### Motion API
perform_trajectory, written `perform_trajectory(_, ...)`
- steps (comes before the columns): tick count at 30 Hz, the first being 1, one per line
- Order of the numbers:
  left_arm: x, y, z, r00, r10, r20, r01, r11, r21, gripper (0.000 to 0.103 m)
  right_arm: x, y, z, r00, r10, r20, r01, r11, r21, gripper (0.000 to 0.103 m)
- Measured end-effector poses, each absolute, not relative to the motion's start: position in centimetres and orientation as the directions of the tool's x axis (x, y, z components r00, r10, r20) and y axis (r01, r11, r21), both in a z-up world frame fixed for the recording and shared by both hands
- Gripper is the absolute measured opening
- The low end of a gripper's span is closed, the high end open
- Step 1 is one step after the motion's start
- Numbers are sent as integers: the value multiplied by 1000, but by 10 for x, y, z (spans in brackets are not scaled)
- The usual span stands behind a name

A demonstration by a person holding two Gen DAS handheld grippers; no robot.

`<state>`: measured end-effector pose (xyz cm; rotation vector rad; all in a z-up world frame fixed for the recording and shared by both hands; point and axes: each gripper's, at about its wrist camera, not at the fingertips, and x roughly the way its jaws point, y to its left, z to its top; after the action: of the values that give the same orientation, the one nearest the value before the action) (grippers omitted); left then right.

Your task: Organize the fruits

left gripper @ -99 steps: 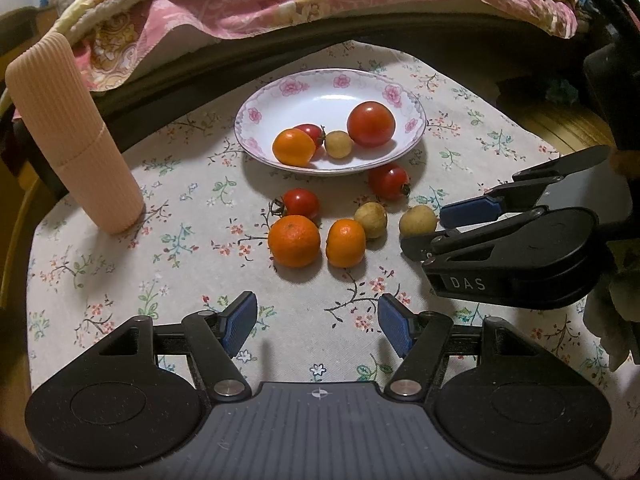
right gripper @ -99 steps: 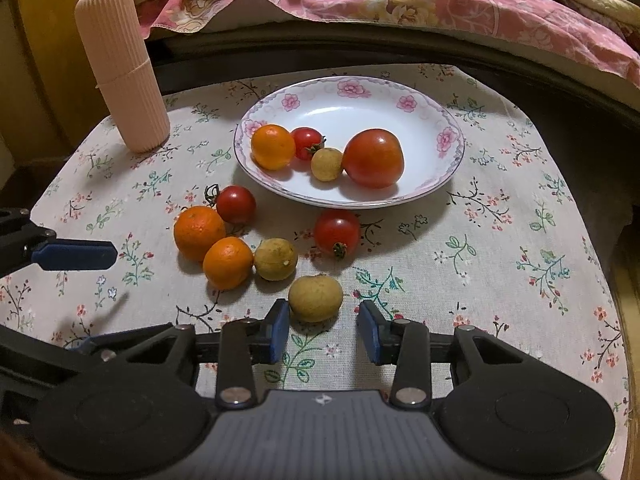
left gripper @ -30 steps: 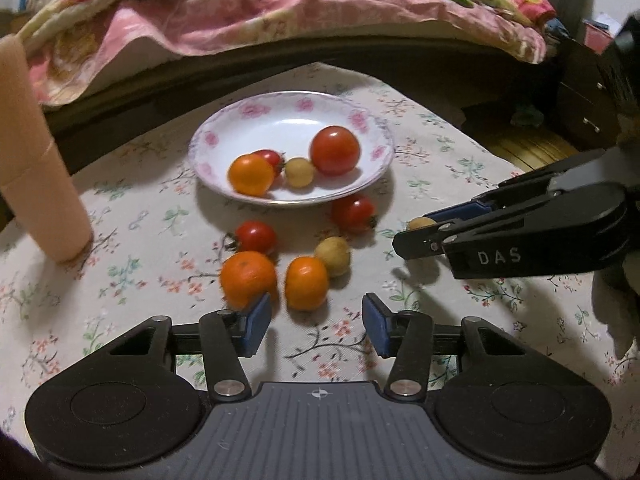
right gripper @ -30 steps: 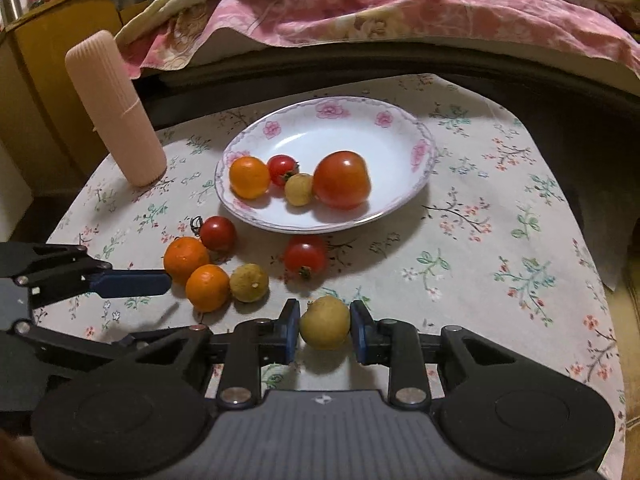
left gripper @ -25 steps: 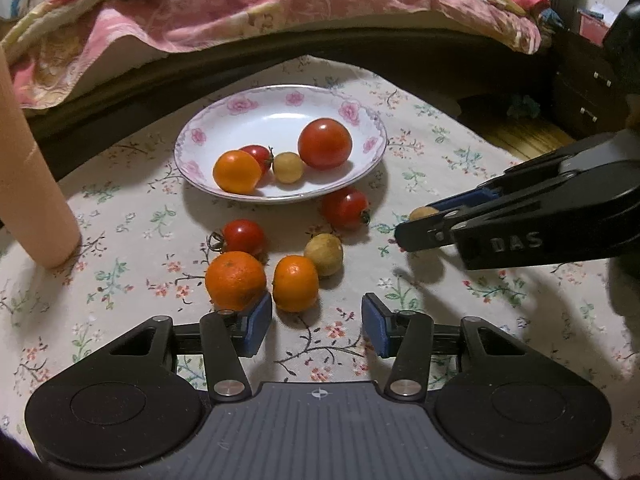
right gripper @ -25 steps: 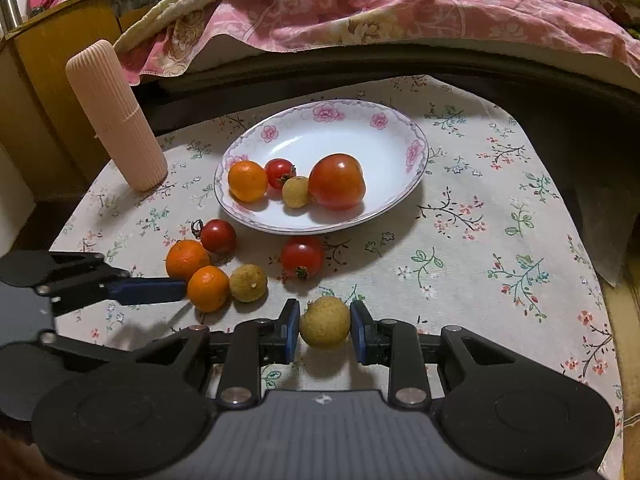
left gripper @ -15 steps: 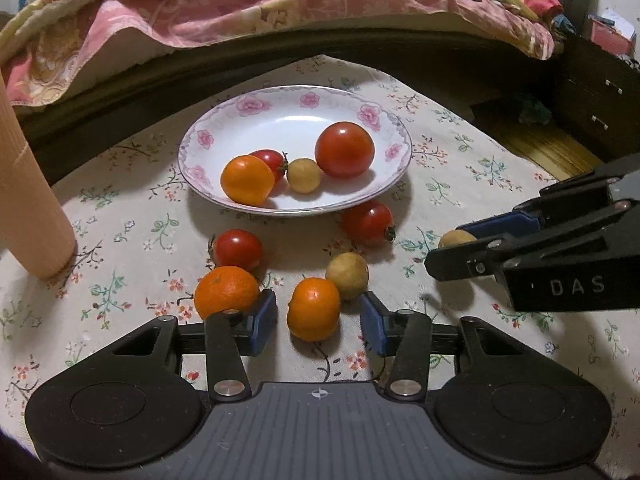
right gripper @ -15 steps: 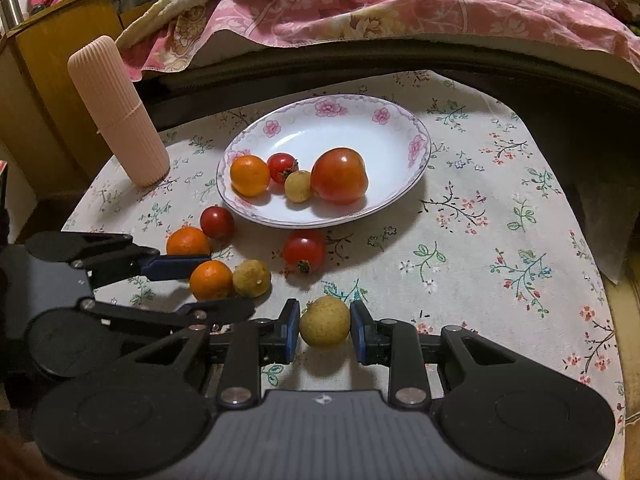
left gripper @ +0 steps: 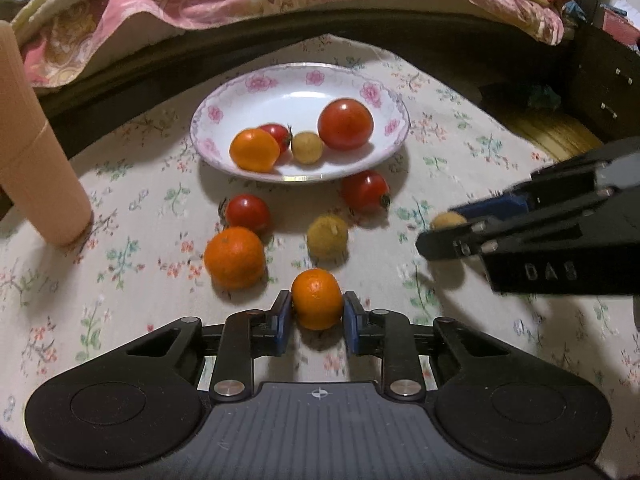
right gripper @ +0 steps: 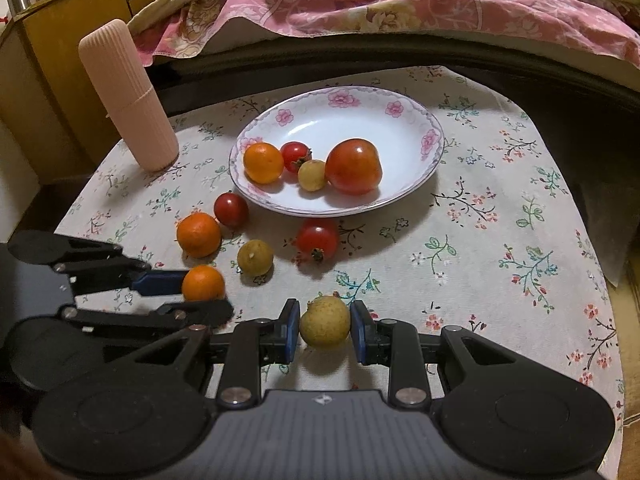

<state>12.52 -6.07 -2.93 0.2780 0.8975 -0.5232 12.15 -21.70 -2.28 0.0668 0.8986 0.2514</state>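
Left claw (left gripper: 316, 318) clamps small orange (left gripper: 317, 298); right claw (right gripper: 325, 332) grips yellow fruit (right gripper: 325, 321), mostly hidden in left view.

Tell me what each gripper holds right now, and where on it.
The left gripper clamps a small orange across its sides. The right gripper clamps a yellow-brown round fruit, also across its sides.
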Motion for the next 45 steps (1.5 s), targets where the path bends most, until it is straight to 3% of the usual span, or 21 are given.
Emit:
perform_trajectory(28, 113, -58, -27, 512, -264, -817, 546, 835, 72, 37, 118, -195, -32, 558, 244, -793, -260, 959, 113, 31)
perform_trajectory(45, 110, -58, -27, 534, -234, -813, 543, 832, 117, 52, 118, -194, -33, 561, 239, -793, -263, 959, 103, 31)
